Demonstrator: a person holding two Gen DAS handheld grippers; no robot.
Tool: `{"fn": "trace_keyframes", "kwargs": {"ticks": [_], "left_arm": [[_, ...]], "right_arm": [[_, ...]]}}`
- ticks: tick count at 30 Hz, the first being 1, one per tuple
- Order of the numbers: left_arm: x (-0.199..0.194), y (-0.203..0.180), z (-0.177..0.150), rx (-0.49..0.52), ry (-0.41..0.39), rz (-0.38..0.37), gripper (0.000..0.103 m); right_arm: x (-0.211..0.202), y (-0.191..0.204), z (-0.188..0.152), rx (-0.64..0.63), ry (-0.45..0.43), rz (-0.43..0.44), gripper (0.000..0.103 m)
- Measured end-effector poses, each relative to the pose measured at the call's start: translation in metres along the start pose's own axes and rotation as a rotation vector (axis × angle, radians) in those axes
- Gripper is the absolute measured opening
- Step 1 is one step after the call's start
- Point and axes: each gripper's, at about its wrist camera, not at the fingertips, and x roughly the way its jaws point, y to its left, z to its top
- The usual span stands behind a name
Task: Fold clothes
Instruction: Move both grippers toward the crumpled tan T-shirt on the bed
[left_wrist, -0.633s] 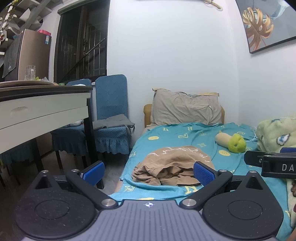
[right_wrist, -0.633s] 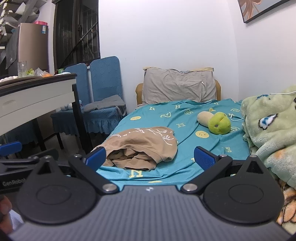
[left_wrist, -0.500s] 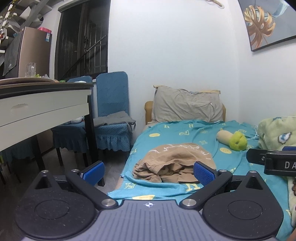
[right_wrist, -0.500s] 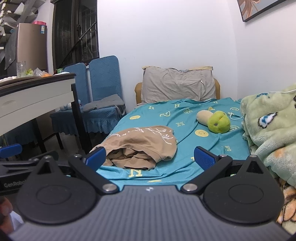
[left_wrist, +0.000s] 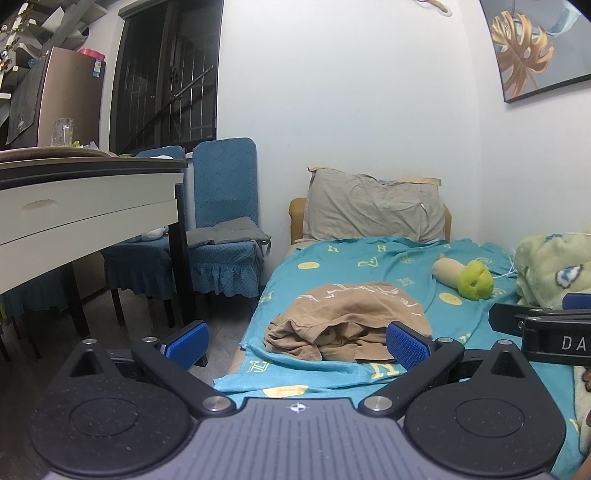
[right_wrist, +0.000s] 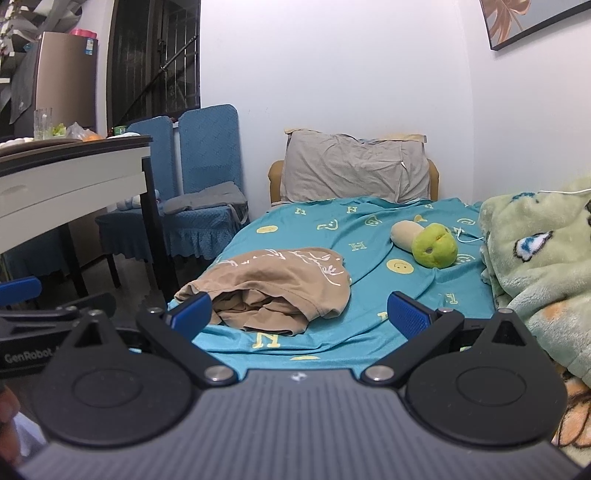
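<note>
Approaching from the left wrist view, the left gripper (left_wrist: 297, 341), spread wide and empty, should reach the crumpled tan cotton garment (left_wrist: 351, 321) on the teal patterned bedsheet (left_wrist: 369, 258). From the right wrist view, the right gripper (right_wrist: 299, 314), equally spread, should take the hem opposite.

Tan shirt in a heap on the bed, nobody's touched it

The right gripper (right_wrist: 298, 314) hangs wide open and empty short of the crumpled tan shirt (right_wrist: 273, 284) on the teal sheet (right_wrist: 369, 266). Green plush toy (right_wrist: 428, 243) further back, fluffy blanket (right_wrist: 535, 258) on the right, grey pillow (right_wrist: 354, 166) by the wall.
</note>
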Motion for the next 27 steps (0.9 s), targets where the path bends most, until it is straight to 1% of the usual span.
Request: {"fn": "trace_keyframes", "kwargs": {"ticks": [8,14,23,27], "left_arm": [[-0.0017,0.0006,0.0003,0.005,0.000,0.003,0.103],[-0.0017,-0.0013,0.0007,0.014,0.001,0.012,0.103],[-0.0005,-0.0027,0.0009,0.016,0.011,0.022,0.103],[-0.0018,-0.0011,0.0013,0.008,0.005,0.011,0.103]], "right_arm": [[-0.0008,0.0014,0.0006,0.003,0.003,0.000,0.103],[-0.0019,-0.0018,0.0002,0.022,-0.002,0.017,0.103],[-0.0031,0.0007,0.0023,0.021,0.002,0.009,0.103],[-0.0041,0.0009,0.0033,0.024,-0.001,0.009,0.103]]}}
